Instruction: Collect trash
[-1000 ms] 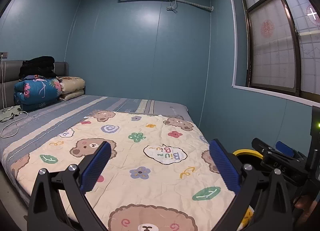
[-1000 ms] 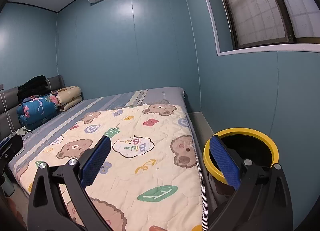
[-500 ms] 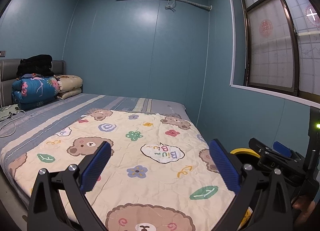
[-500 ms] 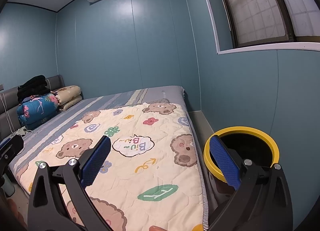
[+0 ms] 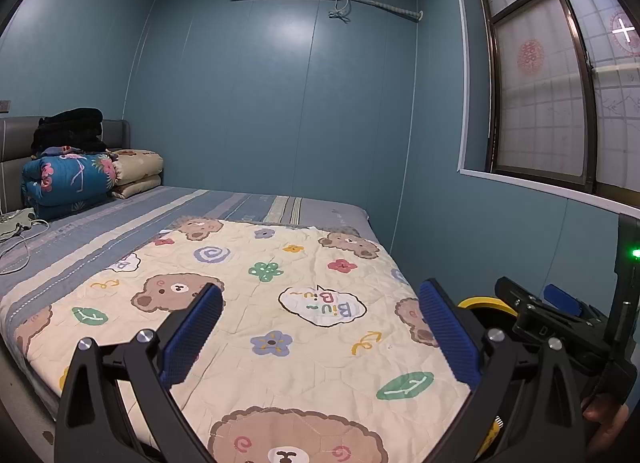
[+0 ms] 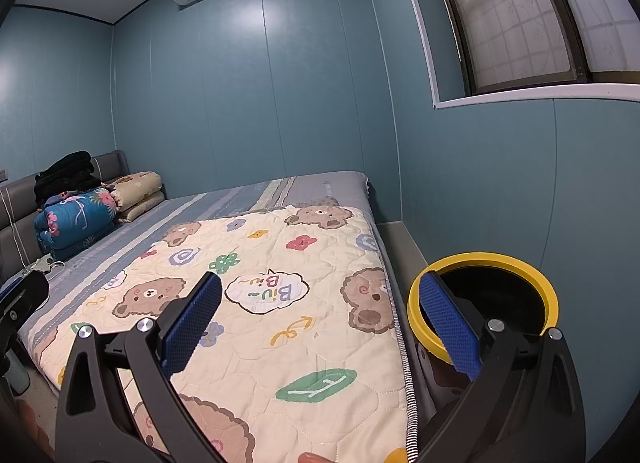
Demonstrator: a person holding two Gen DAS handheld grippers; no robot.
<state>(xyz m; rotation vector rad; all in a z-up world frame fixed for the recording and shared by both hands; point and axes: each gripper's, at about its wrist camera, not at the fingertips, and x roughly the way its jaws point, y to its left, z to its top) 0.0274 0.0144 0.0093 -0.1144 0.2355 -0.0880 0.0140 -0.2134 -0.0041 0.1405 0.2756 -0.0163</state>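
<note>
Taking the bear-print quilt (image 5: 304,327) as the landmark, the folded bedding (image 5: 68,183) and a white cable (image 5: 20,247) are lying far off its left edge at the head of the bed (image 5: 248,203), and nothing there is reading clearly as trash. The left gripper (image 5: 320,331) is hovering over the quilt's near end with its blue pads (image 5: 192,335) standing wide apart and nothing between them. The quilt itself is showing the only legible writing, a speech bubble lettered "Biu~", seen upside down from here.

The right gripper (image 6: 320,327) is likewise hanging spread wide and empty over the quilt's right half. Just beyond the quilt's right edge, down in the gap between bed and wall, the yellow-rimmed bin (image 6: 484,263) is standing open, its inside looking dark; whether anything is lying in it cannot be told.

No loose trash is showing in either view, so how it will handle is only a judgement: bedroom litter is likely to be light, soft and crushable, best pinched across its bulk. The bin is probably looking stiff-rimmed and light, and the rim is offering the surest place to take hold.
</note>
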